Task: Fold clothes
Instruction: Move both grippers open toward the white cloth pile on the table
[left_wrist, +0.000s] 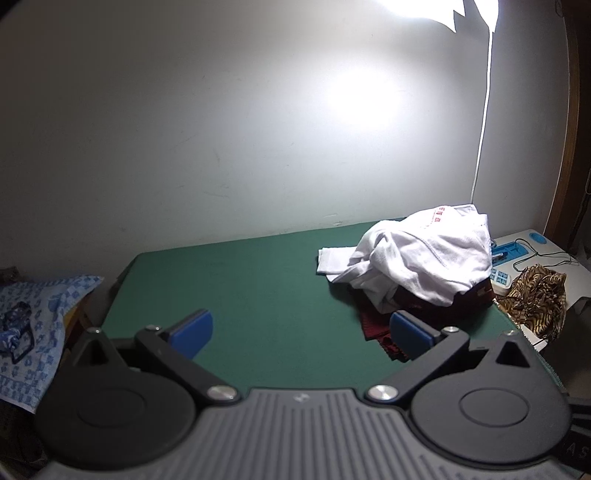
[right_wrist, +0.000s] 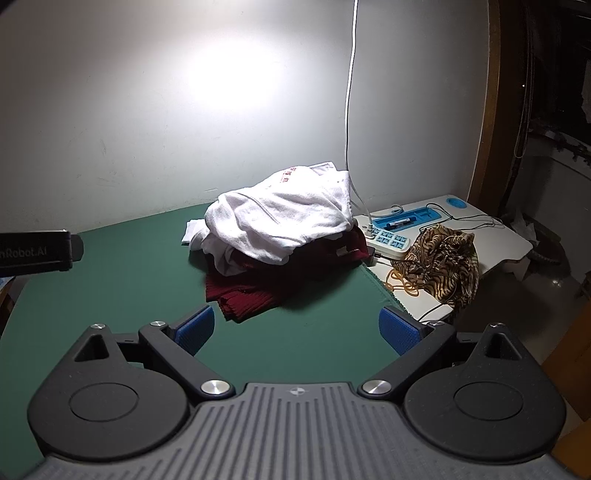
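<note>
left wrist view showed the left gripper (left_wrist: 301, 332) spread wide and empty above the green table (left_wrist: 240, 280); the right gripper (right_wrist: 297, 328) likewise gaped, holding nothing. beyond them, a crumpled white garment (right_wrist: 280, 218) lay heaped on a dark red garment (right_wrist: 251, 291) near the table's far right corner.

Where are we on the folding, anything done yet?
Nothing looks folded. The white garment lies crumpled on the dark red garment, heaped on the green table. Left gripper and right gripper are open and empty. All the folding remains.
</note>
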